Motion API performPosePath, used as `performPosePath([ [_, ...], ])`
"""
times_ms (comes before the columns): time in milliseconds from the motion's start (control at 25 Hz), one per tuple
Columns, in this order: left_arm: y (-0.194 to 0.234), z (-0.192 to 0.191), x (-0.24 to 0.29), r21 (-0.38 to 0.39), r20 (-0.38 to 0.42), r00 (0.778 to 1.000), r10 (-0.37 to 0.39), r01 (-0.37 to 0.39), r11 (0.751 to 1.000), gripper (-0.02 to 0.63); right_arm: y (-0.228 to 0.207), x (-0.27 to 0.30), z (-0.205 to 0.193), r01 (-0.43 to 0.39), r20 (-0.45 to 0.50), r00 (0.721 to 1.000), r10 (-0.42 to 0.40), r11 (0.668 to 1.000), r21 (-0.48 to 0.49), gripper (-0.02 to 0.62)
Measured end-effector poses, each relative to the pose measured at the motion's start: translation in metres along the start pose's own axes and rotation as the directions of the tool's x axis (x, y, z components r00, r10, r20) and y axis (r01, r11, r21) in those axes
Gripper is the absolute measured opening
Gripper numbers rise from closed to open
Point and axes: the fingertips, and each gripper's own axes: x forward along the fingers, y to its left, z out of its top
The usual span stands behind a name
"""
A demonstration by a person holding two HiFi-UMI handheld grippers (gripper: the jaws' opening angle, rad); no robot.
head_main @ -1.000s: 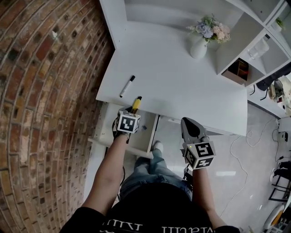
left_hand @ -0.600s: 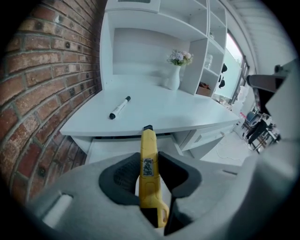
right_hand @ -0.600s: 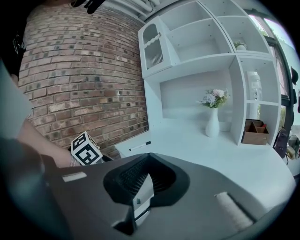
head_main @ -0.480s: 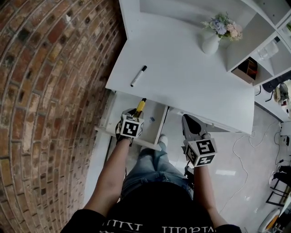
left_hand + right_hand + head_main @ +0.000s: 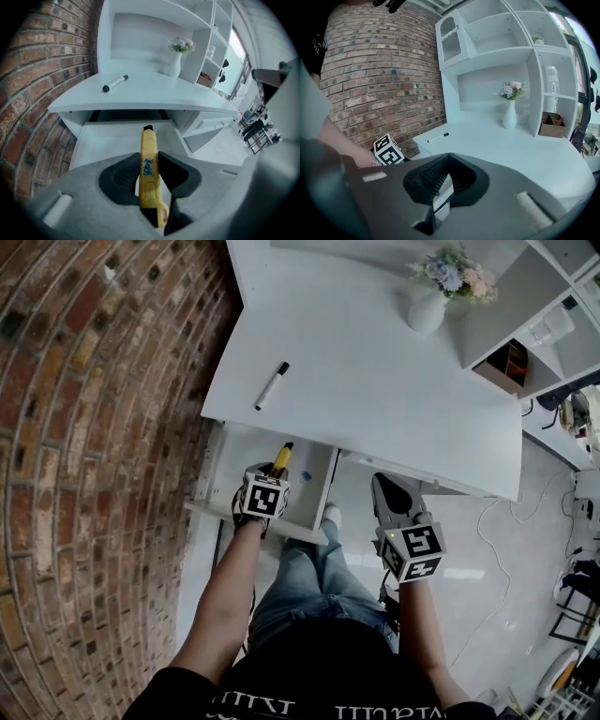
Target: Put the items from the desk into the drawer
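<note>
L gripper (image 5: 149, 161) tight on yellow cutter (image 5: 147, 140) over drawer (image 5: 103, 140); R gripper (image 5: 440, 185) closed

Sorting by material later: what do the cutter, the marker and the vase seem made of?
Cutter: matte yellow plastic, moulded body with a label. Marker: likely plastic, white barrel, black cap. Vase: probably glazed ceramic, smooth and white, though the look leaves it open.

White desk (image 5: 375, 399): black-capped marker (image 5: 272, 386) near left edge; flower vase (image 5: 427, 310) at back.
</note>
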Motion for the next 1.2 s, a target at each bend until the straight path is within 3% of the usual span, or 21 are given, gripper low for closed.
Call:
performPosePath([
  [480,0.015,-0.034,0.058,-0.021,-0.166,0.986,-0.017,0.013,1.000,0.120,-0.026,0.007,-0.036,0.069,-0.063,0.996,-0.065,0.996,0.059,0.000],
  [720,0.023,-0.053,0.085,0.011,-0.274,0.962,0.013,-0.010,1.000,0.121,-0.039,0.007,-0.051,0.102,-0.089,0.991,-0.096,0.992,0.074,0.000],
  [880,0.026,-0.061,0.097,0.011,-0.311,0.950,0.031,-0.029,1.000,0.124,-0.050,0.005,-0.053,0.127,-0.096,0.988,-0.120,0.989,0.077,0.000],
  [1040,0.016,-0.065,0.102,-0.038,-0.310,0.951,-0.019,0.008,0.999,0.130,-0.052,0.003,-0.052,0.136,-0.096,0.987,-0.128,0.988,0.080,0.000],
  [1080,0.016,-0.064,0.101,-0.038,-0.308,0.951,-0.016,0.004,0.999,0.136,-0.051,0.003,-0.050,0.135,-0.094,0.987,-0.128,0.988,0.080,0.000],
  [1160,0.011,-0.059,0.100,-0.060,-0.288,0.957,-0.042,0.026,0.998,0.261,-0.049,0.003,-0.046,0.132,-0.089,0.988,-0.125,0.988,0.078,0.000],
  [1200,0.007,-0.055,0.099,-0.073,-0.274,0.960,-0.060,0.041,0.996,0.285,-0.048,0.002,-0.044,0.130,-0.086,0.989,-0.123,0.989,0.076,0.000],
])
